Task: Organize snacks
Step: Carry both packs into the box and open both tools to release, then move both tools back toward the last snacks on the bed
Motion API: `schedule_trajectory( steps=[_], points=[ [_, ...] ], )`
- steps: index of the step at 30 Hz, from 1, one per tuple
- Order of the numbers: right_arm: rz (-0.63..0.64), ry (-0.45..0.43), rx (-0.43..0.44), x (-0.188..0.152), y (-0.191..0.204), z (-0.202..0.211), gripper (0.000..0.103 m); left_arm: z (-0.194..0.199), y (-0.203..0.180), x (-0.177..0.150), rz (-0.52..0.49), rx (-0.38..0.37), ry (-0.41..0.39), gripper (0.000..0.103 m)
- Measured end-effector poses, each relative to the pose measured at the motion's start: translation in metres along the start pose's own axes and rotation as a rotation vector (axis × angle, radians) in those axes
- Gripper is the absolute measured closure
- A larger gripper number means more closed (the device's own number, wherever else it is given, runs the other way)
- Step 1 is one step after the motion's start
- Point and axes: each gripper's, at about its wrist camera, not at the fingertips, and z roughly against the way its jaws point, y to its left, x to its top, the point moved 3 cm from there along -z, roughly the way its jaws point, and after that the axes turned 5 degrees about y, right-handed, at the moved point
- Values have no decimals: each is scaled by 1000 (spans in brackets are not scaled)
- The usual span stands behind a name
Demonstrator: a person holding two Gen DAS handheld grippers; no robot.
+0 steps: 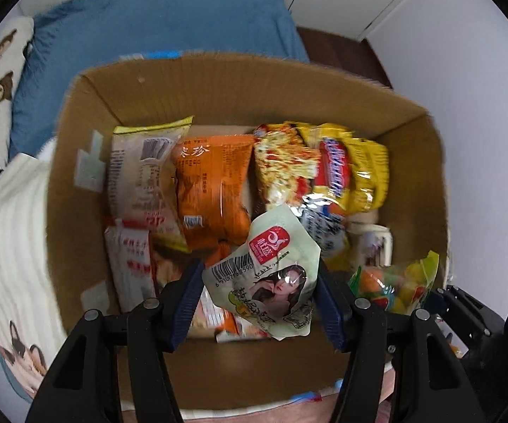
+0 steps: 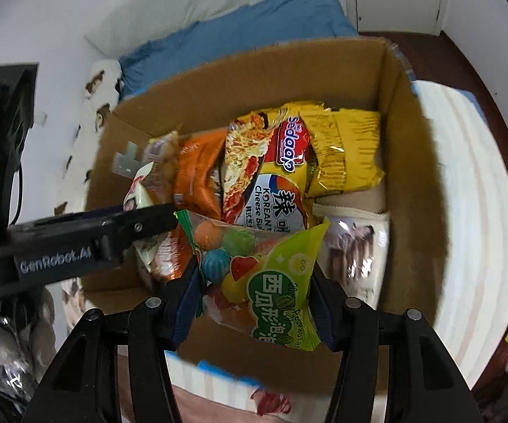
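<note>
While poised above the open cardboard box [image 1: 88,176], left gripper [image 1: 259,298] clamped by its blue pads [image 1: 187,299] on a pale green pouch [image 1: 271,278] printed with a barcode and a portrait, right gripper [image 2: 254,290] clamped likewise on a lime-green bag of coloured candy balls [image 2: 254,271]. Packed side by side in the box below: an orange packet [image 1: 211,187], a yellow Sedaap noodle packet [image 2: 275,169], a white wrapper [image 1: 144,172] at the left wall and a white portrait pouch [image 2: 354,243] at the right. Around the box, a blue blanket [image 1: 155,21] and striped white bedding [image 2: 476,211].
</note>
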Motion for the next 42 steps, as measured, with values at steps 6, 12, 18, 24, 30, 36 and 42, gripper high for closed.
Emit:
schedule_trajectory(
  steps=[6,12,18,24,30,36,42],
  points=[
    [-3,142,-22,13,-7,-40,20,-30,11,8,-7,14,85,40],
    [1,143,-61,15,-11,-43,8,-28,17,5,-20,43,67,10],
    [-9,111,-77,14,-14,-30,8,-11,14,-1,-26,47,35,10],
    [-39,67,-131,2,-20,-6,8,14,10,-19,-34,99,-53,10],
    [-27,-42,-189,-18,-18,31,8,41,15,-48,-4,103,-152,10],
    [3,-142,-218,-42,-7,63,8,70,22,-89,18,127,-289,10],
    [30,-212,-223,-75,1,85,8,84,13,-120,6,176,-401,10]
  ],
)
